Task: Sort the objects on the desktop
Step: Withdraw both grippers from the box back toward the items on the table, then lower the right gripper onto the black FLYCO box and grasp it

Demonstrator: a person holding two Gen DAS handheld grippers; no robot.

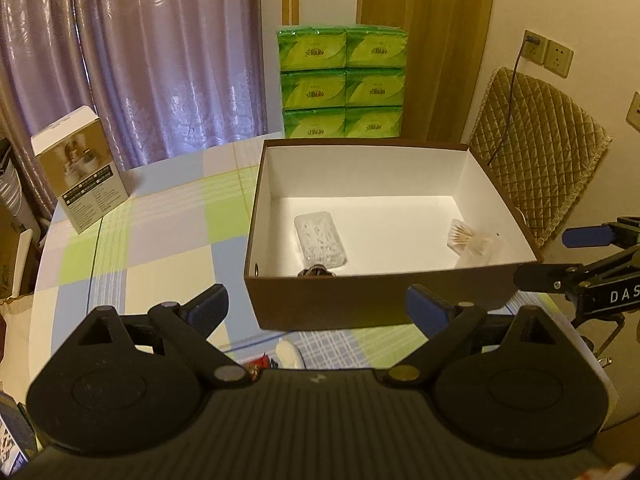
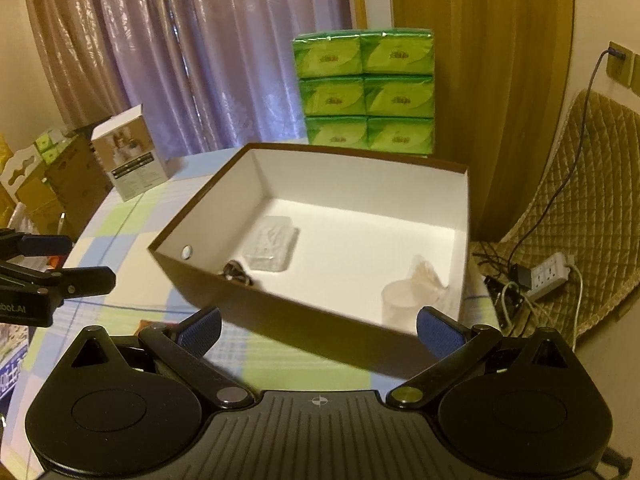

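A brown cardboard box (image 1: 360, 300) with a white inside stands open on the checked tablecloth. In it lie a clear case of cotton swabs (image 1: 320, 240), a clear toothpick holder (image 1: 474, 242) tipped over at the right, and a small dark item (image 1: 316, 272) by the near wall. The right wrist view shows the same box (image 2: 312, 320), swab case (image 2: 270, 244), toothpick holder (image 2: 412, 296) and dark item (image 2: 238, 272). My left gripper (image 1: 318, 312) is open just before the box's near wall, holding nothing. My right gripper (image 2: 318, 330) is open at the box's near right corner, also holding nothing.
A white and gold product box (image 1: 80, 168) stands at the table's far left. Stacked green tissue packs (image 1: 342, 80) rise behind the brown box. A quilted chair (image 1: 536, 160) is on the right, with a power strip (image 2: 548, 274) on the floor. Small packets (image 1: 280, 356) lie under my left gripper.
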